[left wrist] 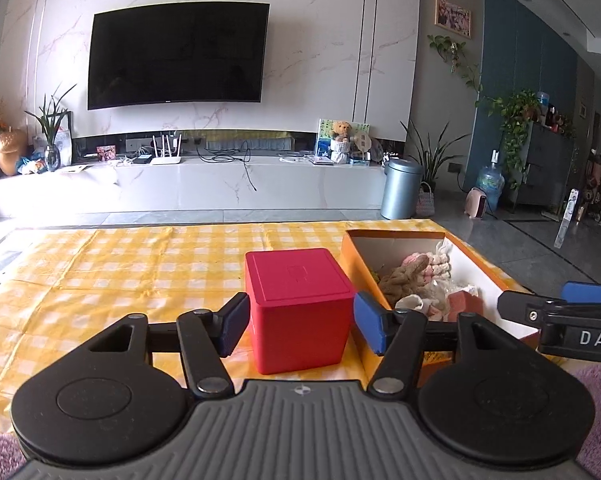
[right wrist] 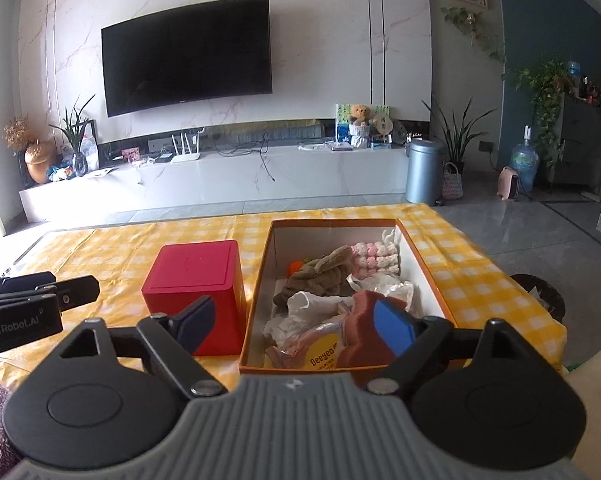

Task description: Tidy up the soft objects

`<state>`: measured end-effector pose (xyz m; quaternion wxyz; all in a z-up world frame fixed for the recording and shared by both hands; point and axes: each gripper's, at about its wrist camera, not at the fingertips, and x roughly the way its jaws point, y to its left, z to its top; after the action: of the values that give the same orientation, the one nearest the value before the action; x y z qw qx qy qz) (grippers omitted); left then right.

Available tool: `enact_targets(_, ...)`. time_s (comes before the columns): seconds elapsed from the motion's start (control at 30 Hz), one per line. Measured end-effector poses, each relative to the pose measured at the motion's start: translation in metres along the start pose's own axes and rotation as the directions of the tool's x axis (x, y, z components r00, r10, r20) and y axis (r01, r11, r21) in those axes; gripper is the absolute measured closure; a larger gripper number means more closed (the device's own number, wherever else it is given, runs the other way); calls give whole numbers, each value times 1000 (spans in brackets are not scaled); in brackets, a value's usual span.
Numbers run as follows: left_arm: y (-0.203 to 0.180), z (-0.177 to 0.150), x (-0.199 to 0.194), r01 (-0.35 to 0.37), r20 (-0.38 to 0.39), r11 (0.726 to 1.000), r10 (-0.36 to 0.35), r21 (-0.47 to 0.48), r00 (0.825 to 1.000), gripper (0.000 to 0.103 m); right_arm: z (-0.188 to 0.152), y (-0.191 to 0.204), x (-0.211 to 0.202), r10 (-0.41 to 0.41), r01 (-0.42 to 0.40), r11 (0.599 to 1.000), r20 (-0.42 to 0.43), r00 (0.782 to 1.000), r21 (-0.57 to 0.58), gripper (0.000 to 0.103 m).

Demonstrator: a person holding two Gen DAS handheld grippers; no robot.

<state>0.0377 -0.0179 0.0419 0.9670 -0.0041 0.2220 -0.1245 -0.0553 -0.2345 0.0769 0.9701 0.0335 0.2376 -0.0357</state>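
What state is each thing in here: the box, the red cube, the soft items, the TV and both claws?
Orange box: lid off, open on top, upright on the checked cloth.
Red cube: lid on, closed, standing beside the box.
Soft items: piled loosely inside the box.
TV: screen dark, off.
Left claw: open, empty.
Right claw: open, empty.

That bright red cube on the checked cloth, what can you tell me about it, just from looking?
The red box is a near-cube with rounded edges, matte like plastic or silicone. Its lid is shut, with a raised border and a faint emblem in the middle. It stands upright on the yellow checked tablecloth, close to the left of the orange cardboard box; whether they touch is unclear. The left claw is open, a pad either side of it, not pressing.
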Motion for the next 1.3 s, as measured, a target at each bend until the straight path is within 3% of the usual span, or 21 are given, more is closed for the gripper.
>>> enact_targets(0.23, -10, -22, 0, -57, 3, 996, 57, 62, 998, 15, -30, 0, -2, 9, -9, 1000, 3, 1000, -1, 10)
enact_targets(0.83, -15, -50, 10, -63, -102, 995, 71, 82, 992, 11, -46, 3, 13, -38, 38, 999, -66, 997, -9, 4)
enact_targets(1.3, -14, -50, 10, -64, -111, 995, 72, 80, 991, 11, -47, 3, 15, -45, 44, 999, -60, 997, -7, 4)
